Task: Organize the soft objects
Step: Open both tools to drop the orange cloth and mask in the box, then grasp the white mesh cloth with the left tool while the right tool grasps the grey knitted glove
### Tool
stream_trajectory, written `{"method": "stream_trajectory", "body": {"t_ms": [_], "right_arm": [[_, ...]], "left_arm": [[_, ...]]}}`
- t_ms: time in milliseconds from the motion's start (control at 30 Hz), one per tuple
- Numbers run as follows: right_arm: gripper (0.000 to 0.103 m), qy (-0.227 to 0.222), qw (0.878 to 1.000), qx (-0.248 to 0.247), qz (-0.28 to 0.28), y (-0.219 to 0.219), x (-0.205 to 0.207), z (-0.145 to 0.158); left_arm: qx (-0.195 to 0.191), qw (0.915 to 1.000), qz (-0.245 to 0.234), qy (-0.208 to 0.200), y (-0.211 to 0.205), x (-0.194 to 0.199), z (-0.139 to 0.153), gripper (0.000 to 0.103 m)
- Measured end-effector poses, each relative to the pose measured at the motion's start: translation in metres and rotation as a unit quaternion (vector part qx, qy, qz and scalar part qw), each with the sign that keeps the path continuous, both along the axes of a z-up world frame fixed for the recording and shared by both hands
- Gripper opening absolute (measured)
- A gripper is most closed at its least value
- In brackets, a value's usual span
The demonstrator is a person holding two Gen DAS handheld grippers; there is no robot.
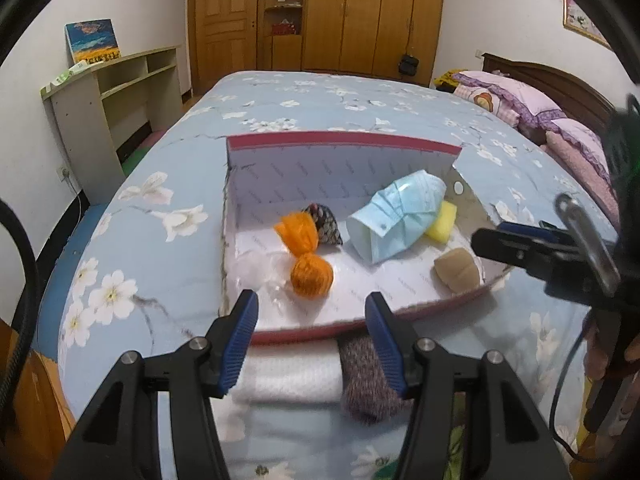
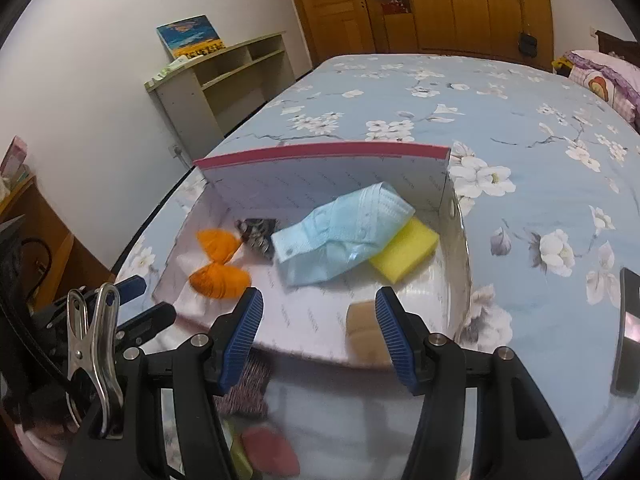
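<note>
Left claw (image 1: 310,312): blue pads apart, empty, over the box's near rim.
Right claw (image 2: 318,312): apart, empty.
Pink-edged white cardboard box (image 1: 340,140): on the floral blue bed (image 1: 320,92).
Inside: orange mesh pouch (image 1: 310,274) at 12 o'clock of the left claw, blue face mask (image 1: 400,216) and yellow sponge (image 1: 442,220) at 1 o'clock.

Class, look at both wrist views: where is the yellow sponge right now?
The yellow sponge lies inside the box, toward its right side, partly tucked under the blue face mask.
</note>
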State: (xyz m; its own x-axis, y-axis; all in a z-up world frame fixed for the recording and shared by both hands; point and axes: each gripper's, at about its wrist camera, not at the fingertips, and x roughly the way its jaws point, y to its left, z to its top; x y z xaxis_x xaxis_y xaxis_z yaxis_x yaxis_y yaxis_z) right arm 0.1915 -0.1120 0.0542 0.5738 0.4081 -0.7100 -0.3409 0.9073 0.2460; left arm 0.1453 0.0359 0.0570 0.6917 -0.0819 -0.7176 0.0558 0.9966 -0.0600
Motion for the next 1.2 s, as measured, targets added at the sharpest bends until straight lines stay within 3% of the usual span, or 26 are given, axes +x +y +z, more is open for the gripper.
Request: {"method": "stream_trajectory", "body": {"t_ms": [367,667,1200], "right_arm": [[0.06,-0.014,1.0,-0.025,0.008,0.006,-0.034,-0.011],[0.06,0.003,0.999,-0.044,0.031,0.021,-0.042,-0.028],[0.06,0.042,0.996,-0.035,0.077,0.058,-0.041,-0.054]], "left_arm": [[-0.029,0.9977,0.043,0.043,0.029,-0.011,-0.035,0.061],[-0.052,0.9932,0.071,0.076,0.042,-0.008,-0.063,0.061],[-0.08,0.9911,0.078,0.073,0.043,-0.008,-0.079,0.063]]}}
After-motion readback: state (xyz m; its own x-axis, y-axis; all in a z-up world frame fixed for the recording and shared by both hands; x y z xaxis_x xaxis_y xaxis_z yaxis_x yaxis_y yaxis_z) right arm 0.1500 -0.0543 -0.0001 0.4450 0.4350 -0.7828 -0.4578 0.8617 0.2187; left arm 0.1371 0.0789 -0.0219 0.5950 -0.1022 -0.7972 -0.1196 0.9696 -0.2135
